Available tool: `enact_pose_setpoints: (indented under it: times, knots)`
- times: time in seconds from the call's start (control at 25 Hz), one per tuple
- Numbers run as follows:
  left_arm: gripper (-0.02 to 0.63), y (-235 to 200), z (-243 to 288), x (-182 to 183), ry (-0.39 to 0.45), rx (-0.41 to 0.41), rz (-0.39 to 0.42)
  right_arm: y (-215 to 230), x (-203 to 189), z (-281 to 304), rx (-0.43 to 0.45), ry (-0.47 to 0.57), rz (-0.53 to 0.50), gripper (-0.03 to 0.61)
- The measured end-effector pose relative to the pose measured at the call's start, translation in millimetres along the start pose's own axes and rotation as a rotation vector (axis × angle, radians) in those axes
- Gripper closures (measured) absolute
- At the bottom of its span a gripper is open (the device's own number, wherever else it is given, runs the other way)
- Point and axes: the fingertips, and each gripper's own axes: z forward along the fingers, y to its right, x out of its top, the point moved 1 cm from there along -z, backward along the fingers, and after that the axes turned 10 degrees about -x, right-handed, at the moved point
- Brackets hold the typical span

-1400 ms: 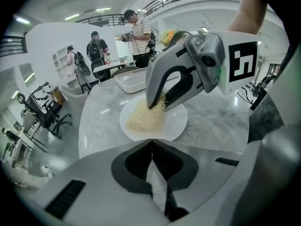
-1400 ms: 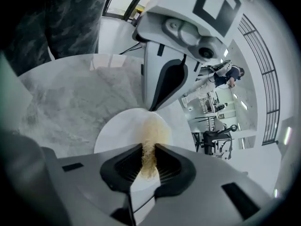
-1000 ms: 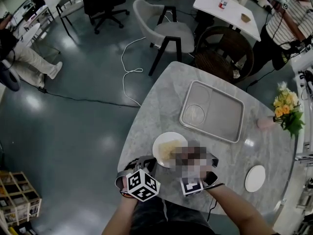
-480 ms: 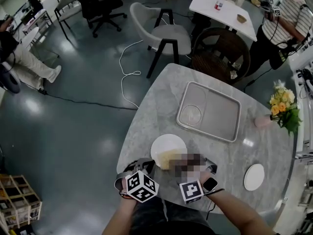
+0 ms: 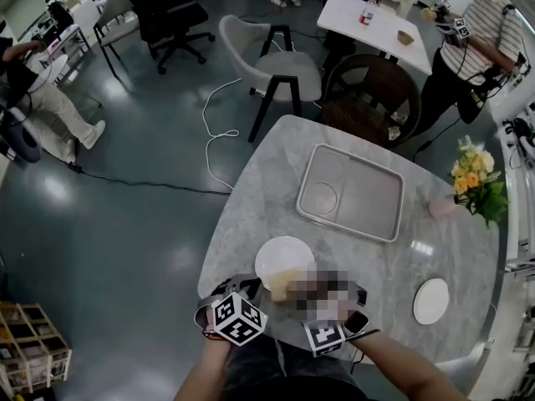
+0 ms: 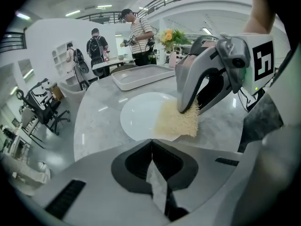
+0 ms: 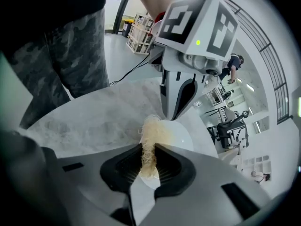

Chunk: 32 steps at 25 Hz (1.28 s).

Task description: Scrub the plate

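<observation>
At the tabletop's (image 5: pixel 252 192) near edge, toward its left corner, the left claw (image 6: pixel 151 141) is clenched with nothing in it: its two jaws meet at the tips, and only a thin strip of marble shows through the slit behind them. It points at the near rim of the plate (image 5: pixel 280 257), a plain white round one lying flat on the grey marble just in from that near edge. Whether the tips touch the rim cannot be told. A pale yellow, fibrous pad (image 6: pixel 178 121) lies on the near right part of the plate, and in the left claw's view its lower edge hangs over the rim onto the marble. The right claw (image 7: pixel 149 146) is clamped on this pad, with strands bulging out above and below the jaws. It comes in from the plate's right, so the two claws sit close together and angle toward each other over the plate's near side. Further right and toward the far edge, well apart from the plate, an empty grey tray (image 5: pixel 368 197) sits near the middle of the tabletop, with a round recess in its left part. A small white saucer (image 5: pixel 431 301) lies near the right end of the near edge. Yellow flowers (image 5: pixel 475 182) stand at the right edge beside a pink pot.
</observation>
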Motion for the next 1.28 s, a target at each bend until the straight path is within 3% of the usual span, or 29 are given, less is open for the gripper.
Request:
enact_pose_setpoints:
  times: [0.32, 0.64, 0.92, 1.04, 1.28]
  knots:
    - [0.603, 5.2, -5.5, -2.8, 0.066, -0.038, -0.128, -10.0, 10.2, -19.4, 0.002, 0.019, 0.046, 0.506]
    - [0.603, 21.3, -13.2, 3.1, 0.192, -0.054, -0.253, -12.9, 18.3, -41.8, -0.031, 0.095, 0.356, 0.506]
    - [0.603, 29.4, -35.1, 13.6, 0.424, -0.017, -0.442, -8.9, 17.4, -61.8, -0.022, 0.173, 0.681, 0.506]
    - [0.603, 40.1, -41.8, 15.0, 0.510, 0.006, -0.487, -8.6, 16.4, -70.0, -0.023, 0.209, 0.806, 0.506]
    - [0.603, 73.0, -45.0, 21.5, 0.605, 0.033, -0.516, -16.5, 15.6, -90.8, -0.048, 0.240, 0.895, 0.506]
